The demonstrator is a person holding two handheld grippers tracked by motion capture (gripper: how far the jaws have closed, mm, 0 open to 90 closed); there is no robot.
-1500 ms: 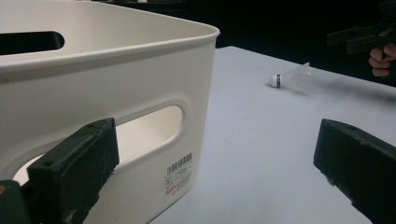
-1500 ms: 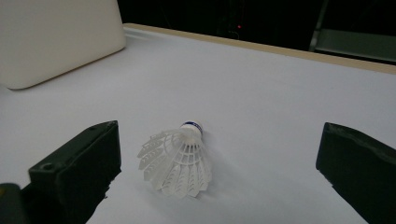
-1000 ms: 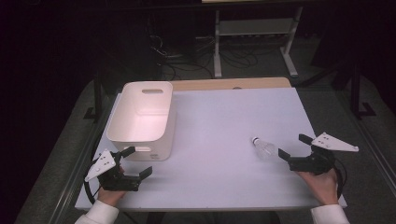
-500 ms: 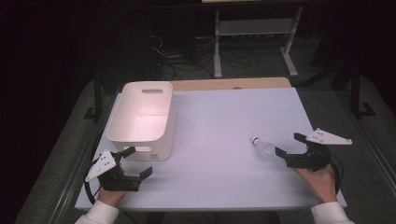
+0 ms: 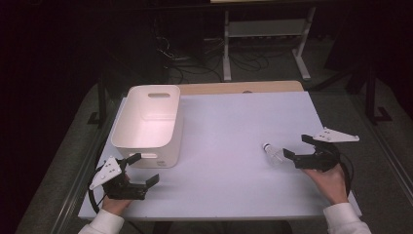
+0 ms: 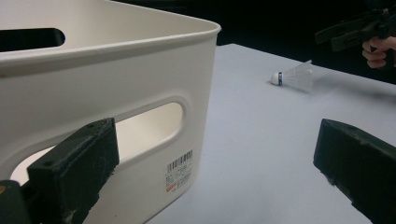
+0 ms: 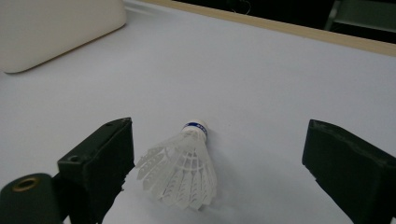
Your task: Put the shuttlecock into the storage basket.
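A white shuttlecock (image 5: 273, 153) (image 7: 182, 170) (image 6: 293, 76) lies on its side on the white table (image 5: 234, 126), cork pointing away from my right gripper. My right gripper (image 5: 296, 147) (image 7: 217, 168) is open, its jaws reaching either side of the feather skirt without touching it. A white plastic bin (image 5: 148, 122) (image 6: 107, 93) with handle slots stands at the table's left. My left gripper (image 5: 143, 168) (image 6: 212, 172) is open and holds nothing, just in front of the bin's near wall. In the left gripper view the right gripper (image 6: 343, 32) shows far off beyond the shuttlecock.
A wooden strip (image 5: 243, 87) runs along the table's far edge. Beyond it, in the dark, stands a metal shelf frame (image 5: 265, 34) with cables on the floor. The bin carries a barcode label (image 6: 180, 169) on its near wall.
My right gripper has moved left along the table toward the shuttlecock, so its jaws now flank the feathers. The left gripper and the bin have stayed put.
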